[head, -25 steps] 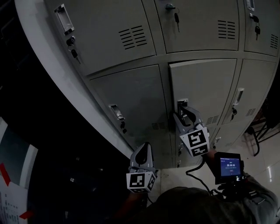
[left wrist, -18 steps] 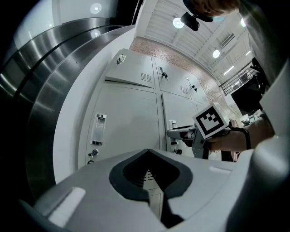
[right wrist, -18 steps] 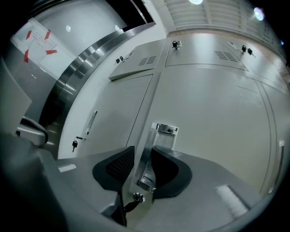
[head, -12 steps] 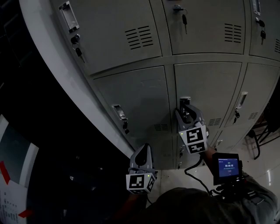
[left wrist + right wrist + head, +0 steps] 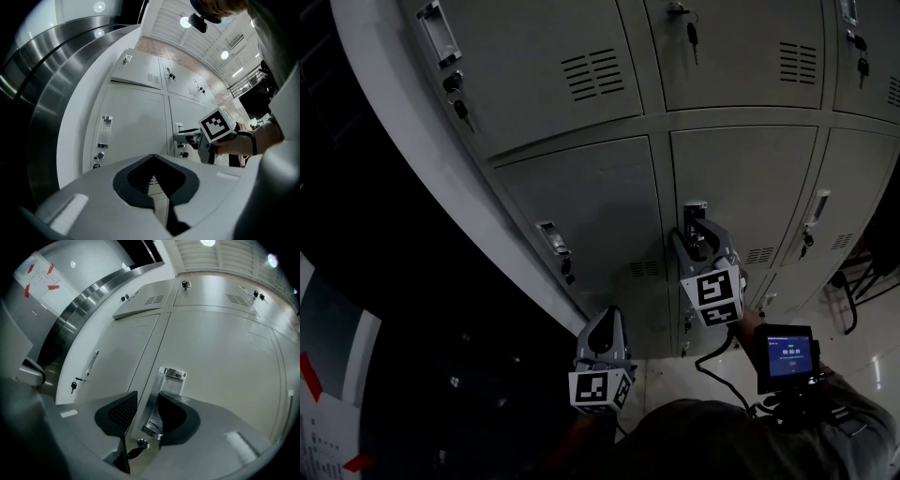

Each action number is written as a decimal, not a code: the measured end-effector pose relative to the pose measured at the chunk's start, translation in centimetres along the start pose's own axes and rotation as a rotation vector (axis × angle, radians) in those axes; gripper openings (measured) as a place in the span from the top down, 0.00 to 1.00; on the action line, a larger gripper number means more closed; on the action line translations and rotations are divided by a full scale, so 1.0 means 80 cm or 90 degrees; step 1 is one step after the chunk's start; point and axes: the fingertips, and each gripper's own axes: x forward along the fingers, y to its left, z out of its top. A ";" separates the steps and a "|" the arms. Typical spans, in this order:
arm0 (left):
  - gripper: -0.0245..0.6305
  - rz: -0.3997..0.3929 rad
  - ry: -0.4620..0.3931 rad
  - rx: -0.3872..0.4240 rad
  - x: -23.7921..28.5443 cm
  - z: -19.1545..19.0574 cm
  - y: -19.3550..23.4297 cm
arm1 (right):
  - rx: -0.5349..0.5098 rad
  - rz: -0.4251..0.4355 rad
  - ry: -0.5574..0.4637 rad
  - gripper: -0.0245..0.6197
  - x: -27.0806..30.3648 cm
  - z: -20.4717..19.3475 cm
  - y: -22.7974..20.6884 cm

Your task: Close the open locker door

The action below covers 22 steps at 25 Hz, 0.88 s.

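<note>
Locker door (image 5: 741,178) is in the lower row of the grey locker bank (image 5: 581,56), middle column, and from the head view it looks just about flush with the doors around it. Far left there's a pale curved wall (image 5: 412,159) next to the lockers. The neighbouring door (image 5: 581,206) has its own handle with a key (image 5: 567,275) hanging below it. Left claw (image 5: 605,316) hangs low in front of that door, touching nothing, tips pressed together and empty. Right claw (image 5: 694,230) is up at the locker door's handle (image 5: 695,208). Its jaws have just been opening and stand spread, with the handle between them but not pinched. Bottom right, a small lit screen (image 5: 786,356) sits by the person's arm.
</note>
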 end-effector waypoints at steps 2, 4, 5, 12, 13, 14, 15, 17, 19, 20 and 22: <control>0.96 -0.004 0.001 -0.001 0.001 -0.001 -0.002 | 0.001 0.001 0.000 0.73 -0.001 0.000 0.000; 0.96 -0.005 0.002 -0.001 0.001 -0.001 -0.003 | 0.002 -0.001 -0.002 0.73 -0.002 0.000 -0.001; 0.96 -0.005 0.003 -0.001 0.001 -0.002 -0.002 | 0.003 -0.004 -0.003 0.73 -0.004 0.000 -0.003; 0.96 -0.021 0.007 -0.013 0.003 -0.004 -0.007 | 0.017 -0.016 0.000 0.72 -0.027 -0.002 -0.009; 0.96 -0.027 0.007 -0.016 0.004 -0.005 -0.010 | 0.017 -0.019 0.001 0.72 -0.033 -0.002 -0.009; 0.96 -0.034 0.008 -0.019 0.006 -0.006 -0.014 | 0.016 -0.021 0.003 0.72 -0.039 -0.003 -0.009; 0.96 -0.043 0.010 -0.023 0.008 -0.008 -0.019 | 0.015 -0.023 0.005 0.72 -0.046 -0.004 -0.009; 0.96 -0.061 0.017 -0.031 0.011 -0.014 -0.032 | 0.016 -0.025 0.010 0.73 -0.063 -0.010 -0.009; 0.96 -0.082 0.025 -0.040 0.011 -0.019 -0.047 | 0.025 -0.026 0.019 0.74 -0.083 -0.016 -0.007; 0.96 -0.093 0.027 -0.045 0.011 -0.020 -0.056 | 0.030 -0.027 0.024 0.75 -0.094 -0.018 -0.007; 0.96 -0.113 0.028 -0.053 0.013 -0.022 -0.073 | 0.035 -0.031 0.030 0.76 -0.113 -0.020 -0.009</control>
